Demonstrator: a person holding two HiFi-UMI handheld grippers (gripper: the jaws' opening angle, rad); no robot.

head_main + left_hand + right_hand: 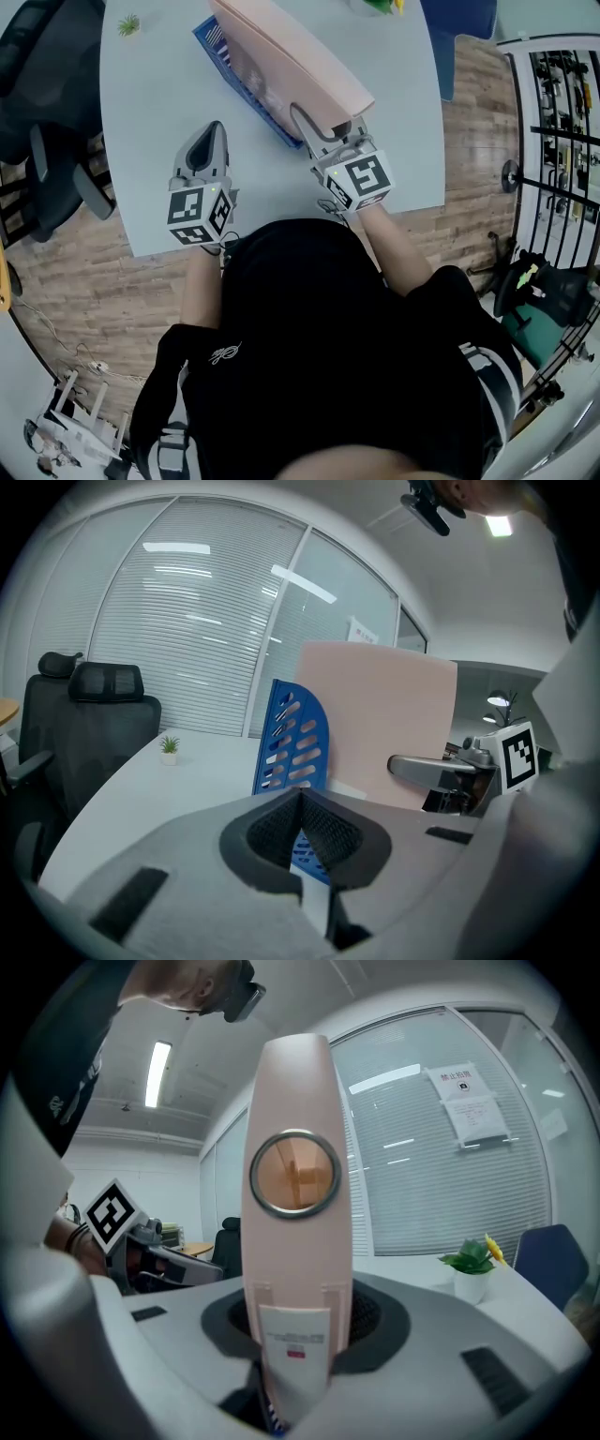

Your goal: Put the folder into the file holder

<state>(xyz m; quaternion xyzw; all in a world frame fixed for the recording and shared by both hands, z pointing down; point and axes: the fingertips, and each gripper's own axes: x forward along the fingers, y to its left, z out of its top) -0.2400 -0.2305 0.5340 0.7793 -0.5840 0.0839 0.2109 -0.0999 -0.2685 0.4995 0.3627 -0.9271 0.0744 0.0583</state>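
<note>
my right claw [330, 129] is clenched on the pink folder [281, 56]. in the right gripper view the pads press on both sides of its spine, low down near the label, and the folder stands upright on its edge. from the head view its long axis runs away from me, up and to the left across the pale table [159, 112]. that nearly matches the line of the blue file holder [246, 89].

the relation that matters is this: the holder lies directly under the folder and a little to its left, so the way in is straight down, not sideways. in the left gripper view the holder's perforated blue end panel [292, 742] stands just in front of the folder's broad face, very close to it. i cannot tell whether the lower edge already sits between the dividers or hangs just above them. a sliver of blue shows under the spine at my right jaws, so i judge the near end is over the holder.

my left claw [208, 141] is clenched on nothing, jaws together. it hovers near the table's front edge, well left of the holder. the right hand is the one in position; i'd lower it, keeping the folder parallel to the slots.
</note>
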